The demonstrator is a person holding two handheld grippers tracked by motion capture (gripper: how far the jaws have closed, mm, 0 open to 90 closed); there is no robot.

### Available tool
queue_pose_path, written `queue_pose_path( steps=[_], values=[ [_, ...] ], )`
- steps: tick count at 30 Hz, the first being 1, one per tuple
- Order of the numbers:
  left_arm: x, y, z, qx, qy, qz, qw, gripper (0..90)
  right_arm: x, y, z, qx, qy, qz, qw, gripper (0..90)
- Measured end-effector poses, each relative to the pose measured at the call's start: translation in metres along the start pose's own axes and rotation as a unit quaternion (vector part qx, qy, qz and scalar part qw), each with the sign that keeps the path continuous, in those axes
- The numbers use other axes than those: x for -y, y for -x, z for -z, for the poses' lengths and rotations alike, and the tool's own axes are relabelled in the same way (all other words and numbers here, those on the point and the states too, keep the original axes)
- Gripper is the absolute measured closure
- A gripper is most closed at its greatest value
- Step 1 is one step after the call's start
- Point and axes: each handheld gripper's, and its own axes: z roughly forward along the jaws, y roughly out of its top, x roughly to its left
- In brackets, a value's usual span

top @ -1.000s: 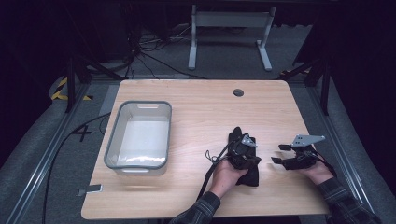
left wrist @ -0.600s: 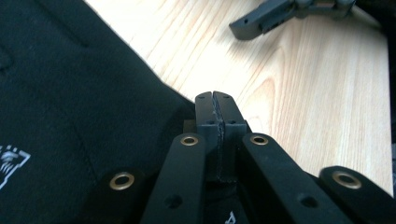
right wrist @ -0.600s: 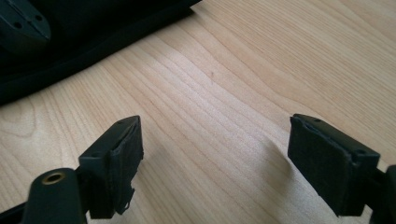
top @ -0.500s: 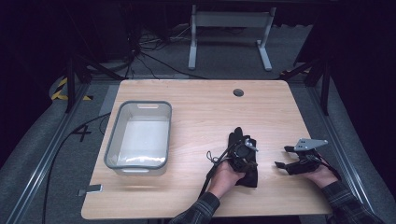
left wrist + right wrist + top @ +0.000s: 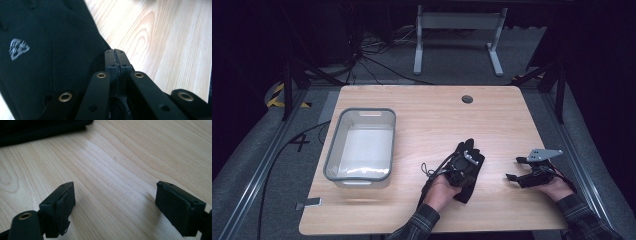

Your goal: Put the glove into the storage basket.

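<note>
Since a second ago the right tongs (image 5: 514,169) have dropped lower and drifted right, nearer the desk (image 5: 432,115) edge; the left tongs (image 5: 459,162) have barely shifted. Left tongs: jaws pressed together, lying on the black glove (image 5: 471,167), nothing visibly pinched between them. Right tongs: jaws spread wide just above bare wood, apart from the glove. Glove lies flat at desk centre-right. Clear bin (image 5: 360,147) stands at left, well apart.
</note>
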Motion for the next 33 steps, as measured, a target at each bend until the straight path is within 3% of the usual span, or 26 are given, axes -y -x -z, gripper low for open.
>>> queue_pose_path(
  steps=[10,16,21,24,28,33],
  values=[
    [0.024,-0.013,0.026,-0.021,0.003,0.018,0.9996,89.9,0.001,0.000,-0.001,-0.004,0.005,0.003,1.0000,15.4],
    [0.026,-0.014,0.035,-0.013,0.021,0.018,0.9995,88.0,0.003,0.000,-0.002,-0.008,0.013,0.004,0.9999,13.4],
    [0.022,-0.016,0.048,-0.021,0.043,0.015,0.9987,75.2,0.003,0.000,-0.002,-0.008,0.015,0.004,0.9999,13.2],
    [0.020,-0.021,0.051,-0.033,0.049,0.007,0.9982,62.4,0.003,0.000,-0.002,-0.007,0.015,0.004,0.9998,13.1],
    [0.014,-0.030,0.049,-0.043,0.047,-0.007,0.9979,48.0,0.003,0.000,-0.002,-0.008,0.014,0.004,0.9999,12.9],
    [0.010,-0.039,0.042,-0.052,0.048,-0.004,0.9975,31.3,0.003,0.000,-0.002,-0.008,0.015,0.005,0.9998,12.7]
  ],
)
